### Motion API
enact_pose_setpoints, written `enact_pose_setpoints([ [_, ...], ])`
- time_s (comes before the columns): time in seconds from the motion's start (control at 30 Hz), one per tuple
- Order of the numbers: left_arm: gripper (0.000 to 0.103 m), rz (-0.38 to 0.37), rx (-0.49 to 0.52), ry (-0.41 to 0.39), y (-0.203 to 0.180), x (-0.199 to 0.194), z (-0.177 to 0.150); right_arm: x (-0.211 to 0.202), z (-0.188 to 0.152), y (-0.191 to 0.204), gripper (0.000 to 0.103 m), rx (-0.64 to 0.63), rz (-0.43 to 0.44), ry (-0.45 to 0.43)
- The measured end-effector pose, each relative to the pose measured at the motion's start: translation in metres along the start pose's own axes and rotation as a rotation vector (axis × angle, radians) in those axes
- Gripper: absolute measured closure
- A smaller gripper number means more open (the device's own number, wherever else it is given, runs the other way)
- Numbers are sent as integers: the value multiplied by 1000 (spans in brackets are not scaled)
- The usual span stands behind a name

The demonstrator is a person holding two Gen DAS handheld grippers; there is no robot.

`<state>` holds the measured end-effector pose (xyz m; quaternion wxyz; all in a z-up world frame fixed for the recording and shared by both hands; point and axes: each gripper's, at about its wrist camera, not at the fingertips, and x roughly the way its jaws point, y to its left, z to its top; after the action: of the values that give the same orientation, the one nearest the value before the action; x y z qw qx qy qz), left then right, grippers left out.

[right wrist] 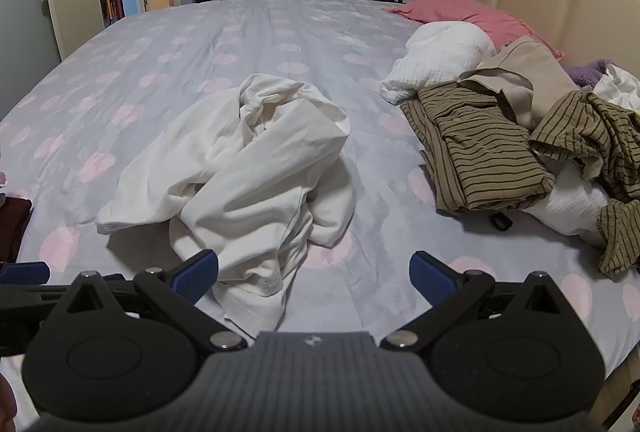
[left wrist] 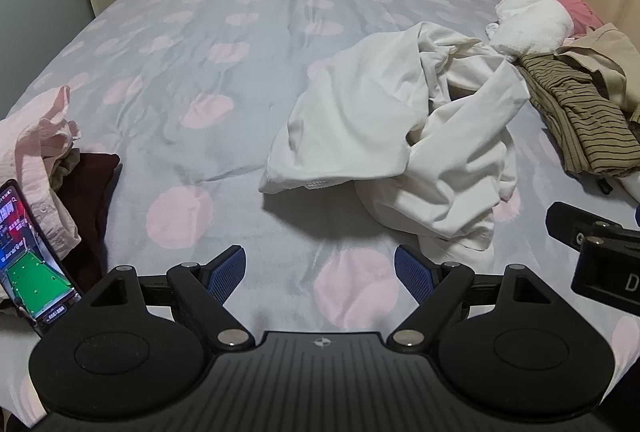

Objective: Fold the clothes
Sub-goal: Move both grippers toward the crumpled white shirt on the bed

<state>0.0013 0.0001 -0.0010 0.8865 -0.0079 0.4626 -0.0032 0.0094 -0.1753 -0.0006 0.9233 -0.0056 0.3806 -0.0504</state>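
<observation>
Both the left gripper [left wrist: 320, 274] and right gripper [right wrist: 314, 272] are held spread and empty before the crumpled white garment [right wrist: 248, 168], seemingly so it can be seized.

1. A black device [left wrist: 604, 264] at the right edge of the left wrist view bore a white letter "D" on its lower block; the rest of the marking was cut off by the frame.
2. Its upper arm showed part of a pale letter, possibly "G"; not legible with certainty.
3. A phone [left wrist: 28, 264] at the lower left of the same view displayed on-screen captions, too small and blurred to be read.
4. The right wrist view held no legible text.
</observation>
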Motion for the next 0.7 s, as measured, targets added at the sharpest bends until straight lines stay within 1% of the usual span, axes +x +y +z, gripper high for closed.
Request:
enact_pose_setpoints([
  [0.13,21,4,0,19,1,8,2,8,0,-1,0,-2,0,9],
  [0.27,21,9,0,39,1,16,5,16,2,0,0,-23,-9,-4],
  [0.3,21,9,-1,25,1,18,5,18,3,0,0,-31,-7,-9],
  [0.4,21,8,0,29,2,23,8,23,4,-1,0,-52,5,-19],
  [0.7,21,1,16,24,-3,40,19,40,13,-9,0,-50,16,-5],
])
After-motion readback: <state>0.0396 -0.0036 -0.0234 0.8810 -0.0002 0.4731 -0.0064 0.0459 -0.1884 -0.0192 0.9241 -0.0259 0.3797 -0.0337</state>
